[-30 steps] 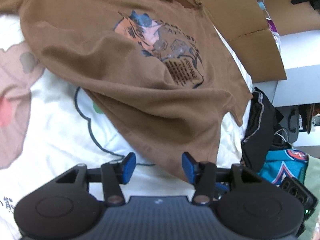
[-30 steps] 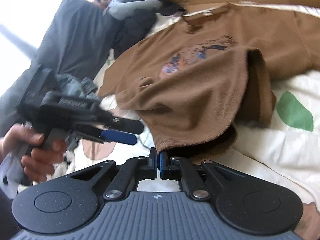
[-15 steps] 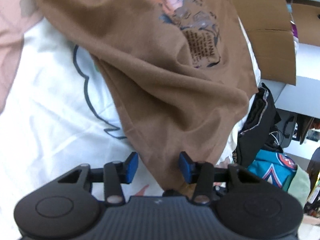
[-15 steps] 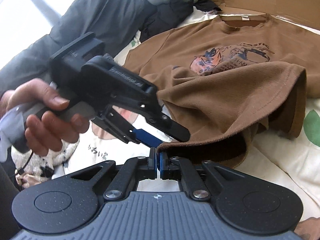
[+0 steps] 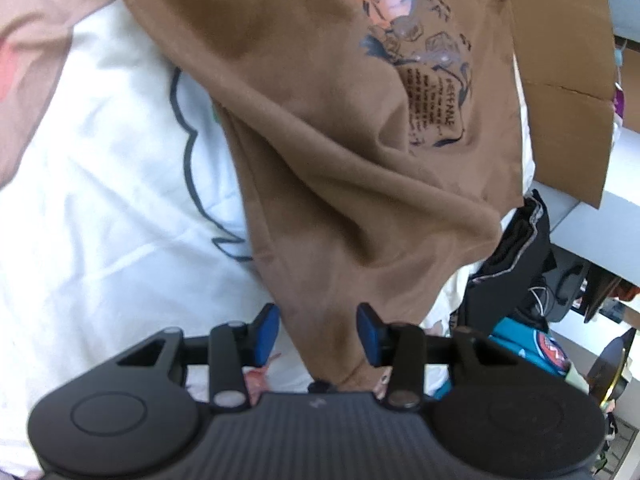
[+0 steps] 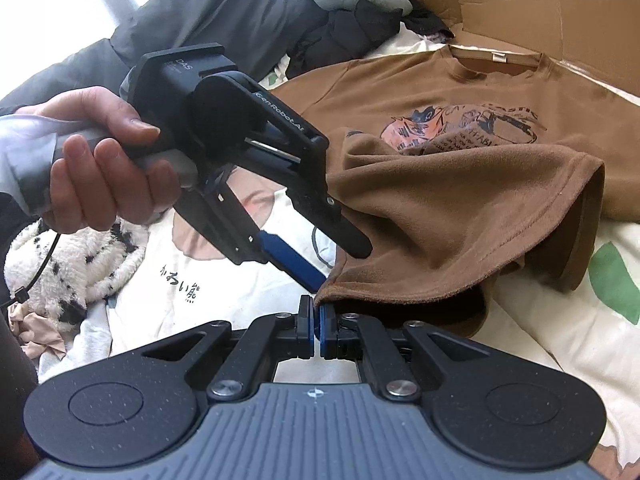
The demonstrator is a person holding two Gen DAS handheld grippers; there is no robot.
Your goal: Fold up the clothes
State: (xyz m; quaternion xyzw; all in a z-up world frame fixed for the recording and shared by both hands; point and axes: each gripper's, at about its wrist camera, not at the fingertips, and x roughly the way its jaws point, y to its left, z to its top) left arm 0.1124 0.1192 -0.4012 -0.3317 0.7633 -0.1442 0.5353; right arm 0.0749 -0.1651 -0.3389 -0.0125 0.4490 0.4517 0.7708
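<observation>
Since a second ago the left gripper [image 5: 318, 334] has pushed in along the hem, so brown cloth now lies between its wide-apart blue pads, and the lifted corner has risen higher.

The cream printed bed sheet [image 5: 100, 200], smooth with dark line drawings, carries everything. On it lies the brown short-sleeved cotton T-shirt with a cartoon print [image 6: 440, 184], chest up, its collar toward the flattened cardboard box [image 6: 560, 12] at the far side. The shirt's near bottom corner is raised off the sheet and draped back toward the print in soft, matte folds, the stitched hem curling open.

The right gripper [image 6: 314, 322] is closed tight on that hem edge. The left gripper, held in a hand [image 6: 96, 152], straddles the hem just beside it without pinching.

Risk, as I judge it: the right gripper holds only a thin sliver of limp knit, so a pull could slip it free; the left gripper closing late could bunch the fold.
</observation>
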